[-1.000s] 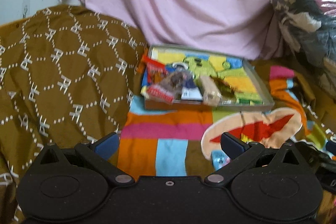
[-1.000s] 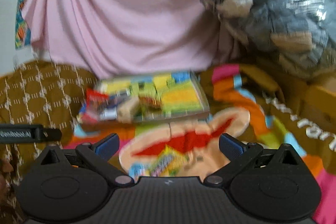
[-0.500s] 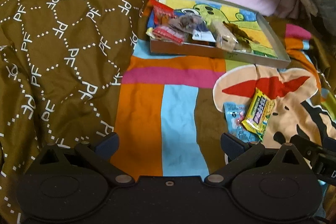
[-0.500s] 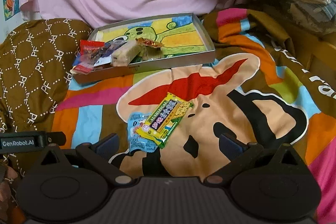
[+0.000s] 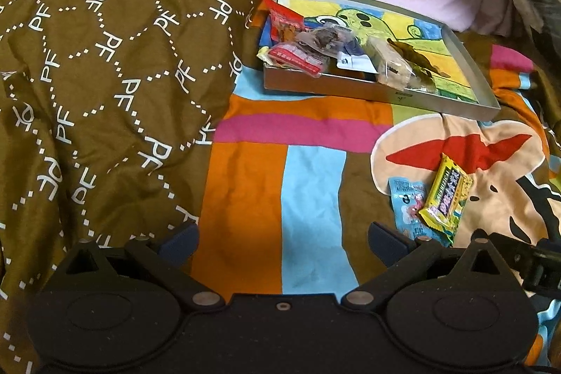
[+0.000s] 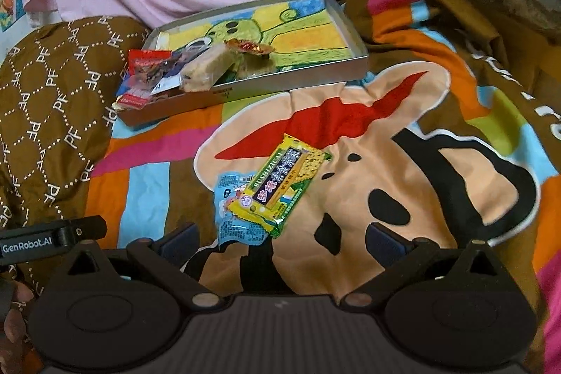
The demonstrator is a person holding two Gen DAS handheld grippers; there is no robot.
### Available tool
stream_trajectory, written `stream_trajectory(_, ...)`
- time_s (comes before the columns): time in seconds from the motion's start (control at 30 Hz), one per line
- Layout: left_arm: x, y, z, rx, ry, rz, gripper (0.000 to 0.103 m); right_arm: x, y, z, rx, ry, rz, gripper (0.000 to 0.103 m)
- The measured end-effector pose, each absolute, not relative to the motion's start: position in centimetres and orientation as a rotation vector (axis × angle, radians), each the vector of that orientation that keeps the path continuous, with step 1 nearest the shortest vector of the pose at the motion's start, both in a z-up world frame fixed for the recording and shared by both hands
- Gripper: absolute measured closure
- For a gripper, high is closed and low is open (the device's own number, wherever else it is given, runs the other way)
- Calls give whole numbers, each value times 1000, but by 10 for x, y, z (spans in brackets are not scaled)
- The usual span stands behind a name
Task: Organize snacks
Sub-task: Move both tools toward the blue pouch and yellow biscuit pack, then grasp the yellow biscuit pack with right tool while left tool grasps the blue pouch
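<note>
Two loose snacks lie on the cartoon blanket: a yellow-green bar with a dark printed label, overlapping a pale blue packet. In the right wrist view the bar's long axis runs diagonally, lower left to upper right. Beyond them sits a shallow tray holding several wrapped snacks at its left end. Right gripper hovers just short of the bar, jaws apart; left gripper over the stripes, jaws apart. Brown patterned cloth lies left.
</note>
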State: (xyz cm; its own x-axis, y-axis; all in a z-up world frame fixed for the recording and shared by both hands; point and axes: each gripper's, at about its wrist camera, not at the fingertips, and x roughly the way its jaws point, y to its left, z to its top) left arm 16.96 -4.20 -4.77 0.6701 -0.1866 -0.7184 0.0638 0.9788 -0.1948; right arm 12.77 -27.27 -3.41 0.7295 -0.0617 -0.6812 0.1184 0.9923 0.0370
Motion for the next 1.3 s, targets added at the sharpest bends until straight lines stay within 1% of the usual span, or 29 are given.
stream_trajectory(0.27, 178, -48, -60, -183, 846, -155, 1, 170, -288, -41, 67, 810, -43, 0)
stream_trajectory(0.6, 182, -69, -72, -159, 826, -237, 1, 225, -318, -62, 287, 841, -24, 1)
stream_trajectory(0.63, 182, -71, -73, -158, 826, -244, 1, 229, -319, -65, 297, 849, -35, 2)
stream_trajectory(0.67, 182, -73, -74, -156, 827, -249, 1, 233, -319, -69, 302, 858, -49, 7)
stream_trajectory(0.73, 183, -76, -77, -149, 832, -257, 1, 240, -316, -75, 280, 886, -104, 14)
stream_trajectory(0.83, 184, -79, -80, -137, 834, -266, 1, 243, -308, -78, 253, 901, -110, 15)
stream_trajectory(0.9, 185, -82, -82, -133, 835, -273, 1, 243, -303, -80, 233, 909, -108, 23)
stream_trajectory(0.97, 185, -83, -83, -131, 836, -280, 1, 243, -298, -82, 194, 923, -113, 37)
stream_trajectory(1.1, 184, -85, -85, -124, 837, -308, 1, 239, -295, -77, 172, 950, -69, 43)
stream_trajectory(1.13, 184, -85, -84, -125, 834, -318, 1, 237, -294, -74, 147, 960, -44, 44)
stream_trajectory(1.17, 183, -85, -84, -129, 829, -328, 1, 235, -293, -72, 115, 966, -28, 48)
stream_trajectory(1.23, 183, -86, -83, -132, 817, -348, 1, 230, -293, -67, 49, 976, 0, 50)
stream_trajectory(1.3, 183, -88, -83, -128, 805, -371, 1, 228, -296, -61, -8, 978, 21, 55)
